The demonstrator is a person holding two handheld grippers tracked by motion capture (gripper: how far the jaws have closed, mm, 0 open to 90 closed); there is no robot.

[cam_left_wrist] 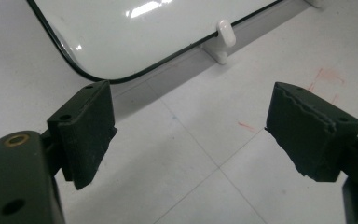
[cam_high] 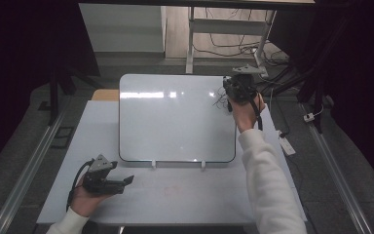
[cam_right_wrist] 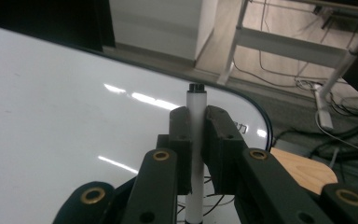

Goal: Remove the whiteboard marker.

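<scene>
A glossy white whiteboard (cam_high: 175, 119) with a thin dark rim lies beneath the right gripper (cam_right_wrist: 197, 140), whose jaws clamp a slim white marker (cam_right_wrist: 196, 105), black-tipped, standing upright between them; the left gripper (cam_left_wrist: 191, 133) gapes wide, holding nothing.

In the right gripper view, the marker (cam_right_wrist: 197, 140) runs off the bottom edge of the frame, its lower end and tip unseen, its middle covered by the right gripper (cam_right_wrist: 198, 140) clamped on it. In the high view, that gripper at the upper right hides the marker entirely. The whiteboard (cam_left_wrist: 158, 32) is cut off by the top edge in the left gripper view; scribbles (cam_high: 219, 100) near its right edge are too small to read.
</scene>
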